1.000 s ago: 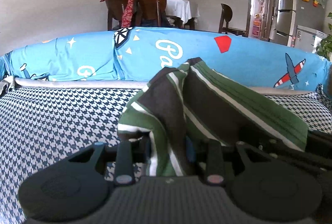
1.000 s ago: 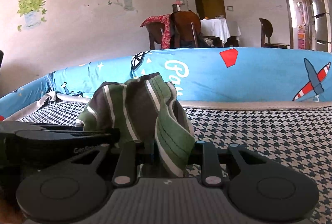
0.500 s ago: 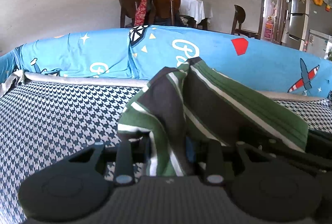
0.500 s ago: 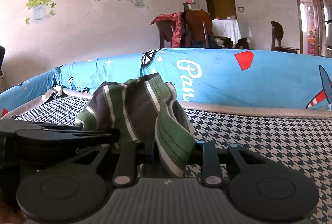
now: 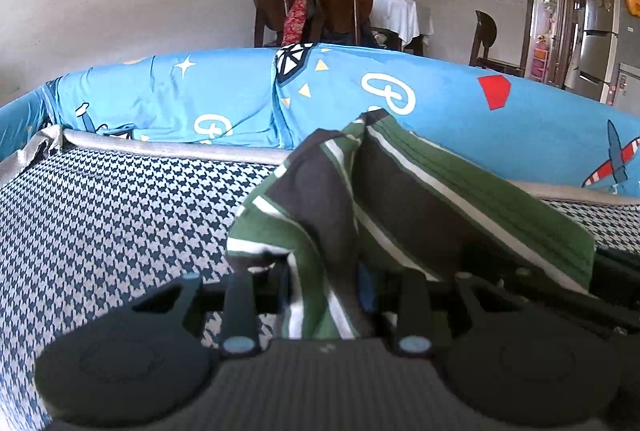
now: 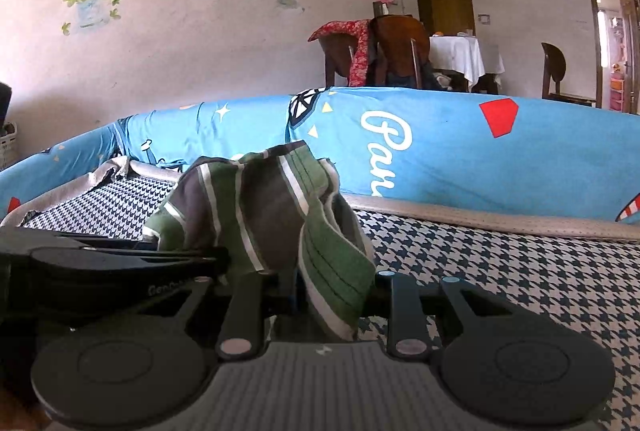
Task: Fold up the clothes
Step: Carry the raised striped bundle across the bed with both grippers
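Where the left wrist camera looks out, the left gripper (image 5: 326,295) has its jaws clamped together on a bunched fold of the striped garment (image 5: 420,199), green, dark grey and white. The cloth rises in a peak ahead of the gripper, above the houndstooth sofa seat (image 5: 112,215), and drapes off to the right, where it lies over the black body of the other tool at the picture's edge. Behind the garment runs the blue printed sofa back (image 5: 224,99), and beyond that back stand a dark wooden chair (image 5: 340,7) with a red cloth (image 5: 292,3) slung over it and a table under a white tablecloth (image 5: 400,15).

From the right wrist camera, the right gripper (image 6: 326,295) is likewise closed on the striped garment (image 6: 264,207), a green hem hanging down between its jaws. The cloth humps up just in front of the sofa back (image 6: 460,151) and spreads to the left, onto the left gripper's black arm (image 6: 120,263) lying alongside. The houndstooth seat (image 6: 520,271) stretches off to the right below the sofa back.
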A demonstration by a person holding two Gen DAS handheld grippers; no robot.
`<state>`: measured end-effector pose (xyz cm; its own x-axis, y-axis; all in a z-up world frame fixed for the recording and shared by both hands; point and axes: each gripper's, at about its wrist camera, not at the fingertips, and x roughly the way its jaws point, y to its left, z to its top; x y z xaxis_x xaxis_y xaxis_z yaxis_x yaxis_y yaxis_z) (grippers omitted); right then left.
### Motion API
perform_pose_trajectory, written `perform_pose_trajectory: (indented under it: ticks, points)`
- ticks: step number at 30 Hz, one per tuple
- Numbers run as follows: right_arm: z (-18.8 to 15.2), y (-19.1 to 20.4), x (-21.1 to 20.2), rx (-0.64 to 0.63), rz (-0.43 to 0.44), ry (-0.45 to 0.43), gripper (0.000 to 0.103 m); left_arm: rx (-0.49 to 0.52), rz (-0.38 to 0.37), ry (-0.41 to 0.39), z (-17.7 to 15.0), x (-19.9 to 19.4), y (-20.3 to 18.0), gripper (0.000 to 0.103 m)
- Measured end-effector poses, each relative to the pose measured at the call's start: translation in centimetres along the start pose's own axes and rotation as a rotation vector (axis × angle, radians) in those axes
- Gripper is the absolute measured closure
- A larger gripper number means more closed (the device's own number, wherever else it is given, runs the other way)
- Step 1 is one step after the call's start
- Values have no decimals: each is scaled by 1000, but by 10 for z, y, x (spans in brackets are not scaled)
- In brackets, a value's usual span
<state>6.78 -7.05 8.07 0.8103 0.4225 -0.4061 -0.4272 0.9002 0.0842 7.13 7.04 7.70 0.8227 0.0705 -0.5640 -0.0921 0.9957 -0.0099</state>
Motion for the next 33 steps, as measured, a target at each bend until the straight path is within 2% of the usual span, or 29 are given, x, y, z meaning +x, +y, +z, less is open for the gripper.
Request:
perform_pose_trajectory:
  ticks: [25,33]
  points:
    - [0,-2,52,-13,33,40,78,-62,71,51,-3,43,17,72]
    - [-7,-10,74,1,-1,84,77,-73,89,94,-5,59,19,69]
